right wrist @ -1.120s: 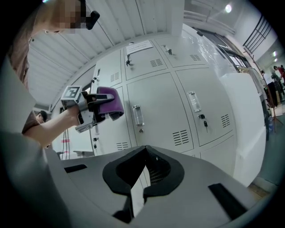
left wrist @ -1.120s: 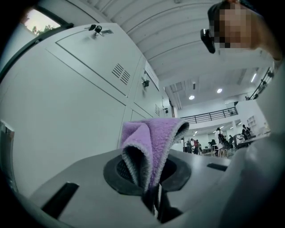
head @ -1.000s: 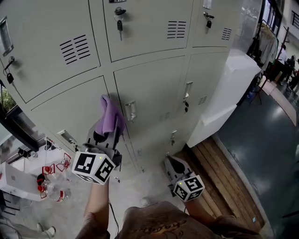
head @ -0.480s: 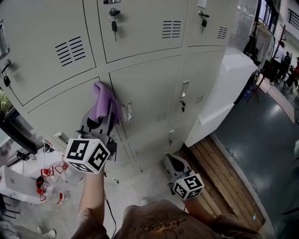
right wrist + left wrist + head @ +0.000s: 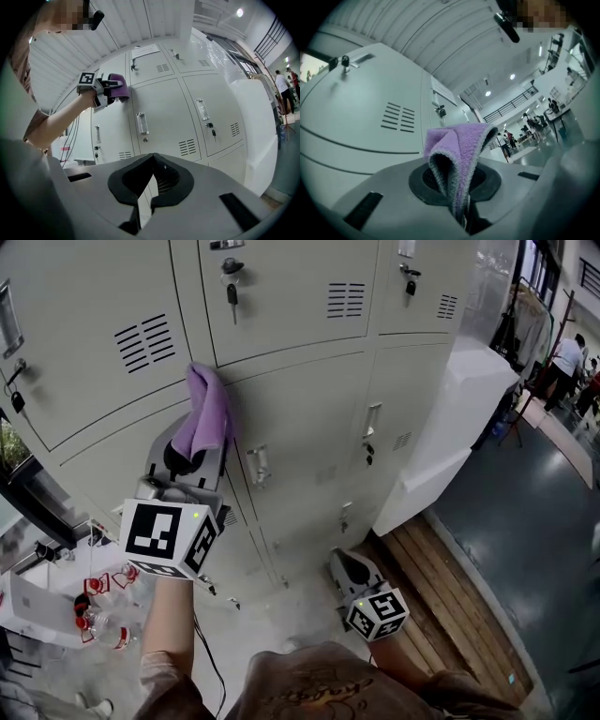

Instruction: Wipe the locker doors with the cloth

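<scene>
Nearest the body, the right gripper [image 5: 341,562] hangs low, at about 5 o'clock from the left one. Its marker cube faces the person and its nose points toward 11 o'clock, at the foot of the lockers. In the right gripper view its jaws meet at the tips with nothing between them. Only a thin slit lower down lets the lockers show through.

Farther out, the bare left forearm [image 5: 171,624] reaches up toward 12 o'clock and carries the left gripper [image 5: 199,439]. Its jaws are clamped on the purple cloth [image 5: 208,407]. In the left gripper view the cloth is pinched low between the closed jaws and folds up and over in a loop.

In the head view the cloth sticks out of the jaws toward 1 o'clock. It lies against the locker door [image 5: 300,418] at that door's upper left corner, on the vertical seam and just under the horizontal one. The right gripper view shows the cloth touching that same corner. The door handle [image 5: 258,465] sits at about 5 o'clock from the cloth.

Above, at 12 o'clock from the cloth, a key [image 5: 232,289] hangs in the lock of the next door up. At 3 o'clock a white cabinet [image 5: 459,418] stands beside the lockers, over a wooden platform [image 5: 469,615]. Beyond it, far off, are several people [image 5: 567,354].
</scene>
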A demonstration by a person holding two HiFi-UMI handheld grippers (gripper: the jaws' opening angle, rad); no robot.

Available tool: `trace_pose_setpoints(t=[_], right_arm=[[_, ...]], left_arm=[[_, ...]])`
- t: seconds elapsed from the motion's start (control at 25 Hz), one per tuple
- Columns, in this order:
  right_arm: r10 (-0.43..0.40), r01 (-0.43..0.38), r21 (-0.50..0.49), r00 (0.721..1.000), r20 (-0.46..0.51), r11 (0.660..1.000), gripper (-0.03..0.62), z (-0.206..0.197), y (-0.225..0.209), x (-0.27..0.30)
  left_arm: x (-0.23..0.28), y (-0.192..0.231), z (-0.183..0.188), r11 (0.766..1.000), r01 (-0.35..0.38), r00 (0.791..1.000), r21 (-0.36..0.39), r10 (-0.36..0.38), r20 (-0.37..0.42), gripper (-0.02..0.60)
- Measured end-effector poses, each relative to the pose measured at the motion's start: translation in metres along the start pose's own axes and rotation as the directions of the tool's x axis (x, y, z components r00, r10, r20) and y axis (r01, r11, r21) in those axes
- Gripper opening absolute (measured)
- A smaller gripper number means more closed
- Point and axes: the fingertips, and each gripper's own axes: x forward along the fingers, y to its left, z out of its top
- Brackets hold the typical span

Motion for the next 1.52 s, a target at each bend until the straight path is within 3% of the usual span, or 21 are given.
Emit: trace_pose_setpoints(t=[0.28, 0.6, 1.08, 1.52], right_arm=[[-0.001, 0.001, 0.008, 1.0, 0.003, 1.0, -0.003, -0.002, 0.002, 0.0], [-0.024, 0.024, 0.011, 1.0, 0.007, 1.0, -0.003, -0.002, -0.004, -0.007], [-0.039, 0.039, 0.016, 0.999, 0.006, 0.999, -0.003, -0.002, -0.011, -0.01], [-0.036, 0.036, 0.019, 0.999, -0.011, 0.999, -0.003, -0.009, -0.01, -0.008]], left_arm=[[0.018, -0.006, 0.022, 0.979, 0.025, 1.0, 0.202, -0.023, -0.009, 0.038], [0.048, -0.01, 0.0, 0.958, 0.092, 0.992, 0.272, -0.064, -0.111, 0.038], [0.06, -0.018, -0.031, 0.949, 0.129, 0.977, 0.286, -0.072, -0.203, 0.038], [0.051, -0.036, -0.09, 0.962, 0.181, 0.949, 0.205, -0.116, -0.293, 0.038]])
